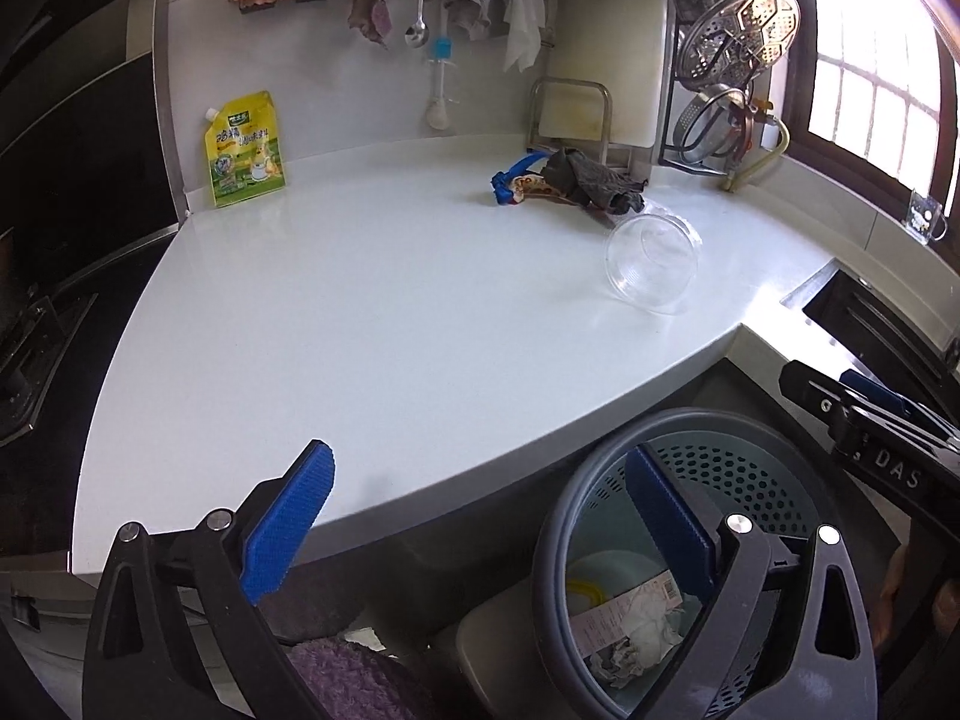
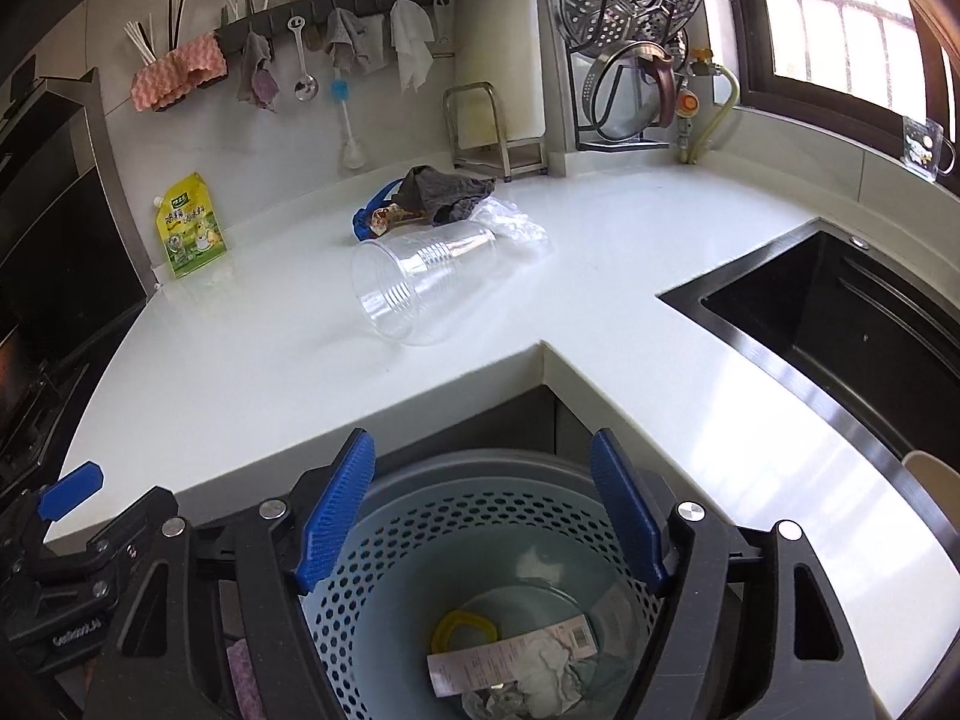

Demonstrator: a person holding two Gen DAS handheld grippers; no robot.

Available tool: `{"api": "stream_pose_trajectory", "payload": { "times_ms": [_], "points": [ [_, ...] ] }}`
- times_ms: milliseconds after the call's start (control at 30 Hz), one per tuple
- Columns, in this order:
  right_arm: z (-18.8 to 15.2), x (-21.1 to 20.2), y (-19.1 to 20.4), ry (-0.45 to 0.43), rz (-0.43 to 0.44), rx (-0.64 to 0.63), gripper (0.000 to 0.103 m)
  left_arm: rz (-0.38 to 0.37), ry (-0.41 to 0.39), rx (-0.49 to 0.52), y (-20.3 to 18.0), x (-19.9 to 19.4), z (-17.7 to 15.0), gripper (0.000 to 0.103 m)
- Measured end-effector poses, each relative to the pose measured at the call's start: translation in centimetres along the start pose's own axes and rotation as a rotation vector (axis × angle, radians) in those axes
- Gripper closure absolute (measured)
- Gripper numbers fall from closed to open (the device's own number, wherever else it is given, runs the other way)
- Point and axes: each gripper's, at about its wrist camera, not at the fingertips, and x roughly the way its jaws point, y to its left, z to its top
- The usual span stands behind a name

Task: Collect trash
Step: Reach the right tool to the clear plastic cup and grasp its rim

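Note:
A perforated grey-blue bin (image 2: 480, 516) (image 1: 708, 450) stands on the floor below the counter's inner corner. Crumpled paper (image 2: 540, 672) (image 1: 636, 624), a printed slip and a yellow ring lie in it. A clear plastic cup (image 2: 414, 288) (image 1: 651, 267) lies on its side on the white counter (image 2: 240, 360) (image 1: 360, 330). Behind it sit a dark rag (image 2: 444, 189) (image 1: 591, 180), a blue strap and a wrapper. My right gripper (image 2: 483, 516) hangs open above the bin with nothing between its pads. My left gripper (image 1: 480, 516) is open and empty, over the counter edge and bin rim.
A black sink (image 2: 840, 324) is set into the counter at right. A yellow pouch (image 1: 243, 147) (image 2: 191, 225) leans against the back wall. A rack of cloths and utensils hangs above; a cutting-board stand and a pot-lid rack stand in the back corner. A purple mat (image 1: 354, 684) lies on the floor.

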Motion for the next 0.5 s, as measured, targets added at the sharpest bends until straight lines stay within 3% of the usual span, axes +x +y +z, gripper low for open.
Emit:
{"api": "stream_pose_trajectory", "payload": {
  "times_ms": [500],
  "points": [
    [5.3,8.3,3.7,0.002,-0.142,-0.015,0.032,-0.016,0.028,-0.040,2.5,3.0,1.0,0.007]
  ]
}}
